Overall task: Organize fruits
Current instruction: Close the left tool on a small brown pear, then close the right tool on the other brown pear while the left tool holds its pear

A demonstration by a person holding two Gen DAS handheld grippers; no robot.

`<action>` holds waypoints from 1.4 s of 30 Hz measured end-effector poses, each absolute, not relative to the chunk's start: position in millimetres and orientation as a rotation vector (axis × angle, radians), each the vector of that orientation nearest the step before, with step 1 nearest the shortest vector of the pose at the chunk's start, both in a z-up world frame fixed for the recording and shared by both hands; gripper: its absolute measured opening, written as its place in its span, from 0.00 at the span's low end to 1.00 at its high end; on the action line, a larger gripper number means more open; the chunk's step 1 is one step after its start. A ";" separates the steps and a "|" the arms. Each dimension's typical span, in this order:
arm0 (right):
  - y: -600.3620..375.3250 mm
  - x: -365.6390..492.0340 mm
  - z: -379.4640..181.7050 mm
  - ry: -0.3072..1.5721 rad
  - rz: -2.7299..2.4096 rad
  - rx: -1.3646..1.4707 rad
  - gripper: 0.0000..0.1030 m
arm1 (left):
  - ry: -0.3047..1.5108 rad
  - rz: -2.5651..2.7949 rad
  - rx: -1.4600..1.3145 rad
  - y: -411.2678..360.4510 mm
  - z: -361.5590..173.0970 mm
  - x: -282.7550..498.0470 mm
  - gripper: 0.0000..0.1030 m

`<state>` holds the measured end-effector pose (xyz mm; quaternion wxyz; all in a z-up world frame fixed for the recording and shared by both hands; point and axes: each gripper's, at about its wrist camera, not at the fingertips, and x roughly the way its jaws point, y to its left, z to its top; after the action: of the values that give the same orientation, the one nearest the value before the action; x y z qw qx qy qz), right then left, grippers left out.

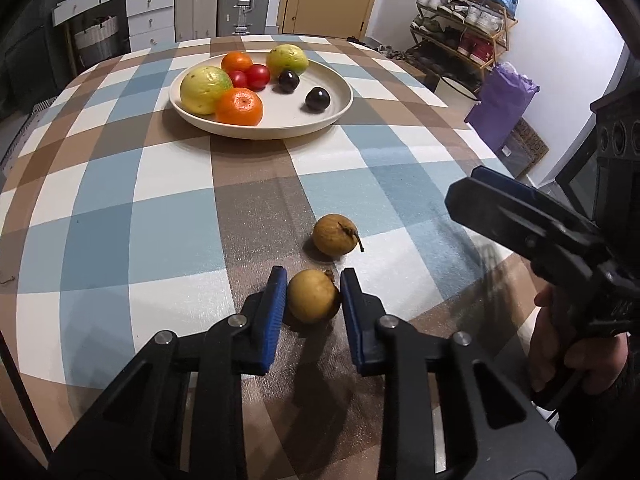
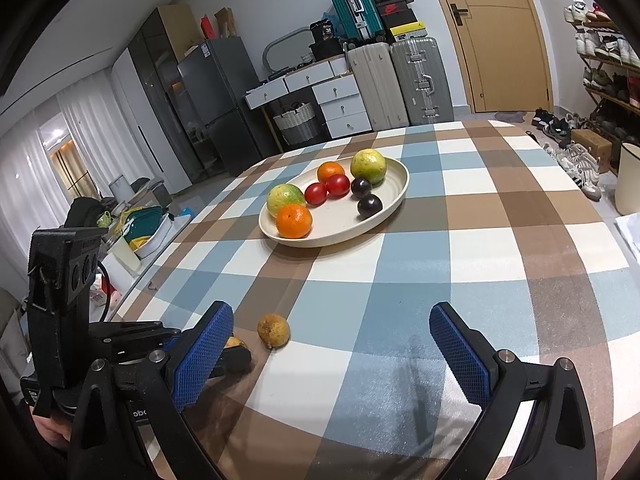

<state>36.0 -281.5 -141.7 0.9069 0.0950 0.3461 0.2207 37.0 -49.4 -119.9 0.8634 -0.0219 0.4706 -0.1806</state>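
Note:
Two small brown fruits lie on the checked tablecloth. My left gripper point(image 1: 313, 286) has its blue pads on both sides of the nearer brown fruit point(image 1: 313, 295), which still rests on the cloth. The second brown fruit point(image 1: 334, 234) with a stem lies just beyond it and shows in the right wrist view point(image 2: 273, 330). A cream plate point(image 1: 340, 108) farther back holds two oranges, two green-yellow fruits, two red fruits and two dark plums. My right gripper point(image 2: 332, 332) is wide open and empty above the cloth, to the right of the left gripper.
The table's right edge point(image 1: 500, 152) drops to the floor, with a shoe rack point(image 1: 464, 28) and a purple bag point(image 1: 502, 104) beyond. Suitcases and white drawers point(image 2: 344, 100) stand behind the table. Clutter sits past the left edge point(image 2: 136, 232).

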 end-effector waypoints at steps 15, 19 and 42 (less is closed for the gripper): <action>-261.0 38.4 -151.0 0.774 0.484 0.138 0.97 | 0.968 -0.335 -0.120 -9.6 -120.0 28.7 0.24; -248.8 42.9 -156.4 0.813 0.501 0.117 0.97 | 0.956 -0.338 -0.136 -2.3 -116.7 27.1 0.24; -205.0 58.7 -173.8 0.920 0.540 0.006 0.25 | 0.915 -0.306 -0.221 37.2 -104.4 23.0 0.24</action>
<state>58.7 -205.0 -173.8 0.8610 0.0029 0.4387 0.2575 23.0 37.2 -104.4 0.8800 -0.1060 0.4392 -0.1467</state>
